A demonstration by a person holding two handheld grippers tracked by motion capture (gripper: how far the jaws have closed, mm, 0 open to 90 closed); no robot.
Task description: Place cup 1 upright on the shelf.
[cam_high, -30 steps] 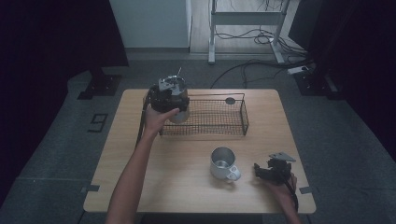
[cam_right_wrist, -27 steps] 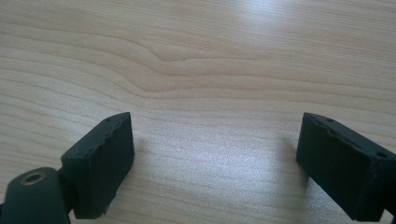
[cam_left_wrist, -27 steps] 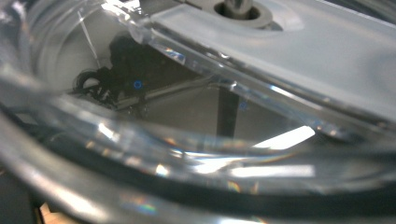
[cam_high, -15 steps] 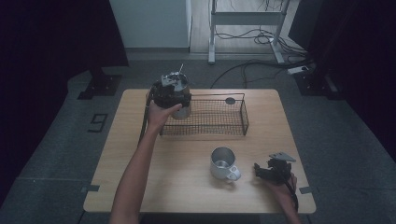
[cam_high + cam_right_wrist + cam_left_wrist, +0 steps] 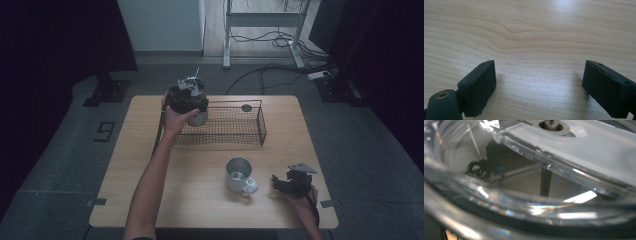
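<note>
High view: left gripper [image 5: 188, 98] sits upper centre-left of the frame, at the left end of the wire basket [image 5: 255, 122], and has a metal cup [image 5: 199, 114] in its grip. Cup is upright, over or in the basket's left end; can't tell if it touches the basket floor. Second metal mug [image 5: 238, 174] stands on the wooden table [image 5: 140, 165] lower centre, handle pointing lower right, well apart from the basket. Right gripper [image 5: 292, 183] rests lower right, just beside that mug, not touching it.

Left gripper view: frame is a close-up of the shiny curved cup wall [image 5: 499, 205] and its rim, very near the lens. Jaws themselves are hidden behind the metal; going by the high view they're clamped on the cup.

Right gripper view: both black fingers [image 5: 477, 87] rise from the bottom corners, wide apart, nothing between them, bare wood grain beneath.
</note>
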